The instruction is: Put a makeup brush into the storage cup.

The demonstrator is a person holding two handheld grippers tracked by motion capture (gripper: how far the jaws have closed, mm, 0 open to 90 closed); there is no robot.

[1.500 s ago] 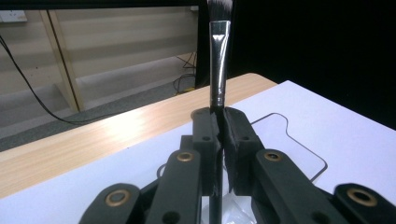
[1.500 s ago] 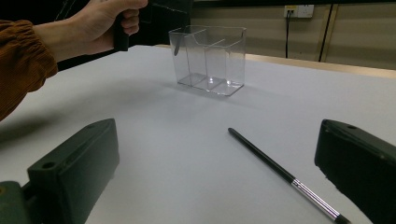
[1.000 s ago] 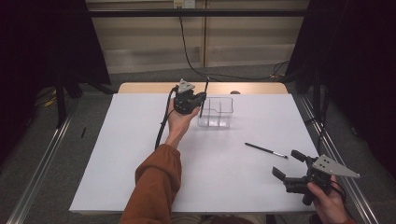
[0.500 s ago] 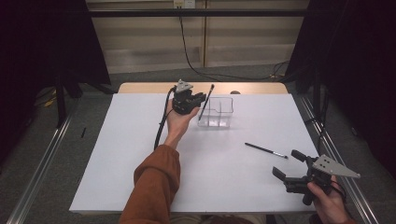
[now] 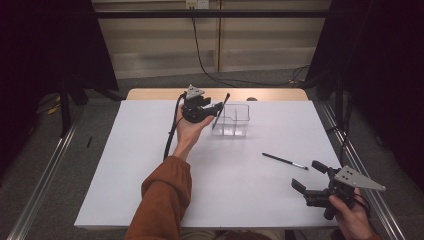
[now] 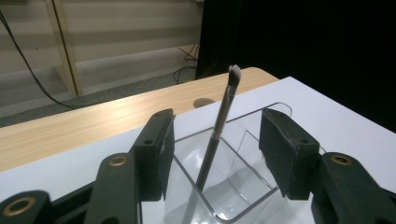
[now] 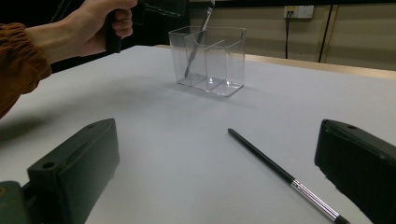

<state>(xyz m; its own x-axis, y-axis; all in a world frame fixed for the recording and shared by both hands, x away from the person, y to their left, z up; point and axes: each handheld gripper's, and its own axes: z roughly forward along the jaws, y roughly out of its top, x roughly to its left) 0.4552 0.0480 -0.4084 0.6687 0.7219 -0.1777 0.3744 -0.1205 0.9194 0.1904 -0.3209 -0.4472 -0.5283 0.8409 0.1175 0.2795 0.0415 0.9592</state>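
Note:
A clear divided container (image 5: 235,121) stands at the far middle of the white table. A grey-tipped brush (image 5: 220,110) leans upright in its left compartment. My left gripper (image 5: 216,109) hovers at the container's left rim. Its jaws have just been opening, and in the left gripper view the brush (image 6: 215,137) stands free between the parted pads (image 6: 286,154), touching neither. A second, black brush (image 5: 284,160) lies flat on the table at the right. My right gripper (image 5: 309,176) rests open near the front right edge, and its view shows that brush (image 7: 280,172) ahead between the jaws.
A white sheet (image 5: 150,170) covers the table, with a wooden strip (image 5: 150,94) along the far edge. The orange-sleeved left forearm (image 5: 162,200) reaches across the table's middle. Metal rails (image 5: 45,175) run along both sides, and a cable (image 5: 172,135) trails from the left gripper.
The left gripper's jaws have opened and let go of the brush, which stays leaning in the container. Neither hand has moved.

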